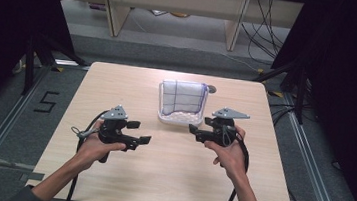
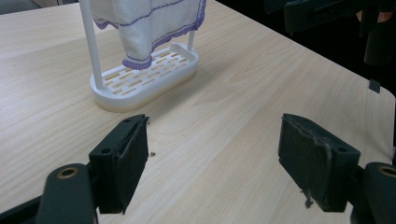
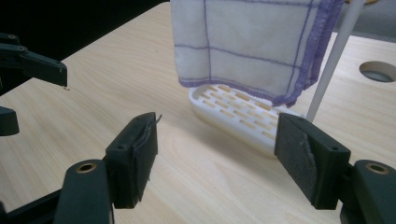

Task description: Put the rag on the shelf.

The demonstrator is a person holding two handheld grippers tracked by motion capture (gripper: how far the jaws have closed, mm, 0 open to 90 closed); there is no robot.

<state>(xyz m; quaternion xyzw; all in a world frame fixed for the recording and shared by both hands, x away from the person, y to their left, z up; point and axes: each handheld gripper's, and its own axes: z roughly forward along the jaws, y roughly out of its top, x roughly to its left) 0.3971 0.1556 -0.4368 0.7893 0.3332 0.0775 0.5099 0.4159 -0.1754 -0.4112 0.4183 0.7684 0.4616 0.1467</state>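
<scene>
While hovering just above the counter [image 1: 169, 165], left gripper [image 1: 139, 132] and right gripper [image 1: 197, 131] both wide and empty, near the checked cloth [image 1: 183, 97] draped on its white rack [image 1: 180, 118] toward the far edge.

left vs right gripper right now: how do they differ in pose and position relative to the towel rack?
The right gripper sits close beside the rack, at its base corner; the left gripper is farther off, toward the table's left-centre. In the right gripper view the cloth hangs just ahead of the jaws; in the left gripper view the rack stands farther back and to the left. Shared: both have jaws open with nothing between them, each held in one hand above the table.
</scene>
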